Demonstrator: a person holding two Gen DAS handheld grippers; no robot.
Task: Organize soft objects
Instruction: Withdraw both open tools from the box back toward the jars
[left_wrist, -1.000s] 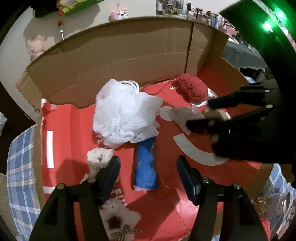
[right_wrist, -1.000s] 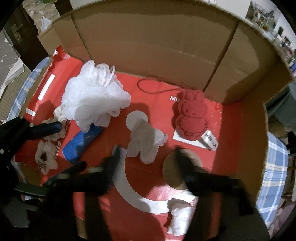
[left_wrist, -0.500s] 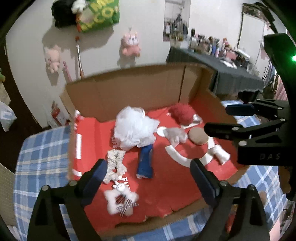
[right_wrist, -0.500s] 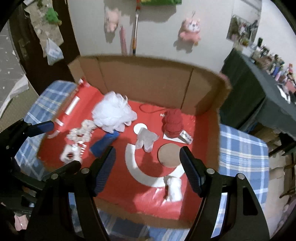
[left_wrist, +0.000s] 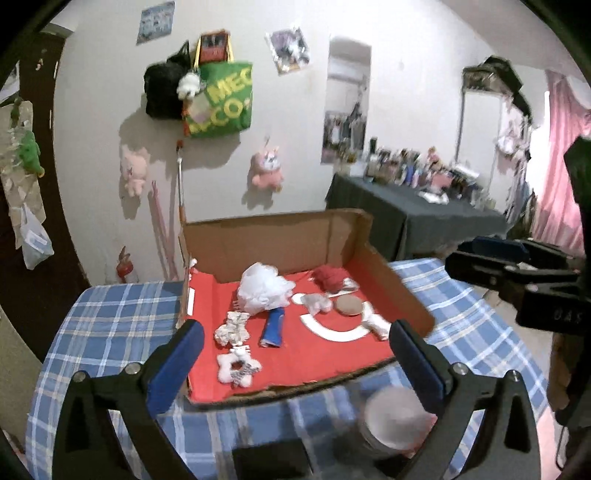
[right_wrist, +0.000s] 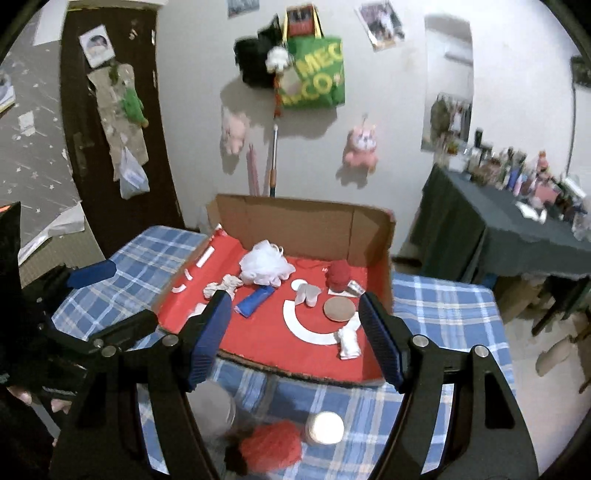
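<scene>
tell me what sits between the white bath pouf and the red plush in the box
Nothing: bare red liner separates the white bath pouf from the red plush, clearest in the right wrist view.

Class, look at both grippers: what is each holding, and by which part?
Nothing is held: the left gripper and the right gripper are both open and empty above the cardboard box.

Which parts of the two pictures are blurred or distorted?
Left wrist view: the jar near the bottom edge is blurred; the walls bend from the fisheye lens. Right wrist view: the red fluffy object and another jar at the bottom are out of focus; the cardboard box stays fairly sharp.
</scene>
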